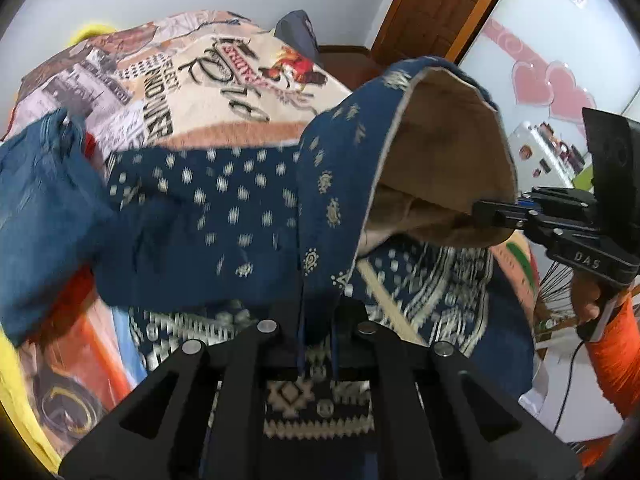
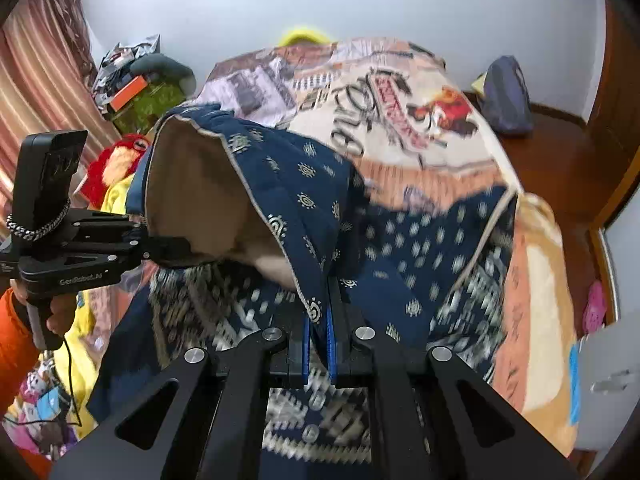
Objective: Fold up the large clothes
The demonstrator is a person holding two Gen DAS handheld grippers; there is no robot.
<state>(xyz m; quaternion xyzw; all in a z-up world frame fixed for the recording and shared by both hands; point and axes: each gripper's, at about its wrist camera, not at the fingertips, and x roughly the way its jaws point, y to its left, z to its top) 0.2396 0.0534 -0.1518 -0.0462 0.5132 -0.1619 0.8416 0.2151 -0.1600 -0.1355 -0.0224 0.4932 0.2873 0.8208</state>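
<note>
Navy garment (image 1: 224,216): woven cloth, matt, cream print; lining (image 1: 444,152) tan, soft, looks brushed. Bed cover (image 1: 224,92): printed fleece-like blanket, matt, slightly fuzzy. Left tongs (image 1: 316,344) and right tongs (image 2: 318,344): matt black plastic or anodised links, bright steel pivot pins; right pads (image 2: 330,344) blue, ribbed rubber. Door frame (image 1: 436,8): varnished wood, semi-gloss.
</note>
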